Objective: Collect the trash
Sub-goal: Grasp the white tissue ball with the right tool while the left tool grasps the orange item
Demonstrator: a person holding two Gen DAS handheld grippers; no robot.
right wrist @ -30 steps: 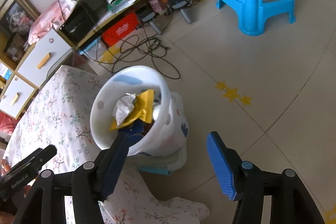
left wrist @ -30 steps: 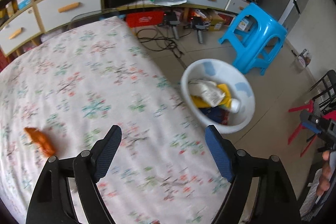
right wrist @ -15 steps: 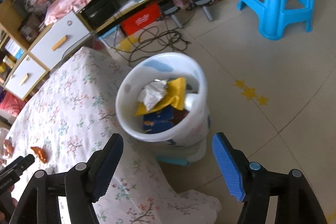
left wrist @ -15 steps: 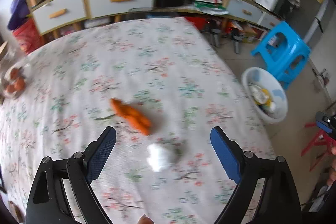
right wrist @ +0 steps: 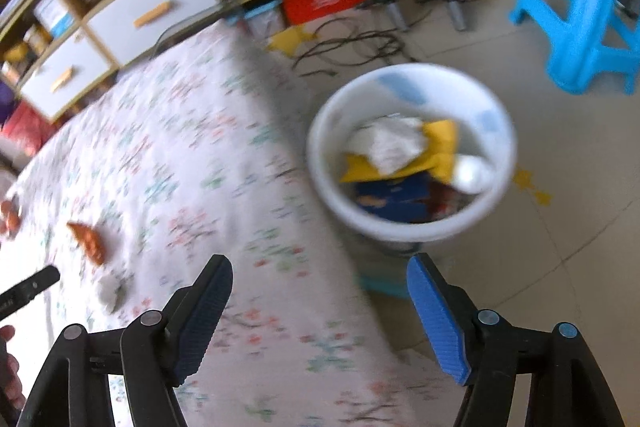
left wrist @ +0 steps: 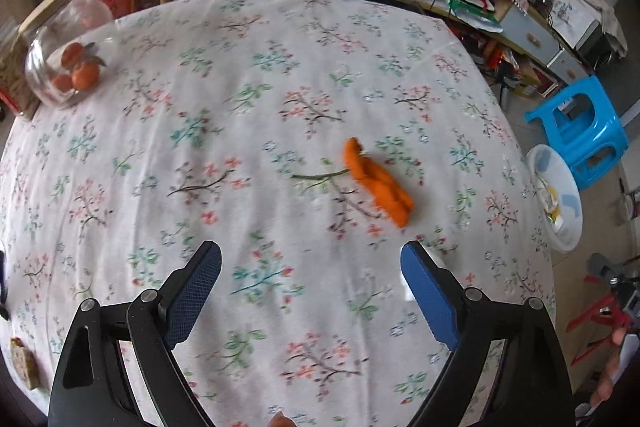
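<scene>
So far, your white plastic trash bin point(right wrist: 412, 227) on the floor holds crumpled white paper, a yellow wrapper and a dark blue packet, so part of the collecting looks done. What's left sits on the floral tablecloth point(left wrist: 200, 107): an orange curled peel point(left wrist: 376, 183), at about one o'clock from your left gripper point(left wrist: 310, 267) and well apart from it. In the blurred right wrist view a small pale lump point(right wrist: 112, 291), possibly a wad of tissue, lies just below the peel. Your left gripper hangs released and empty above the cloth. Your right gripper point(right wrist: 320, 279) is also spread with nothing between its jaws, the bin at one o'clock.
</scene>
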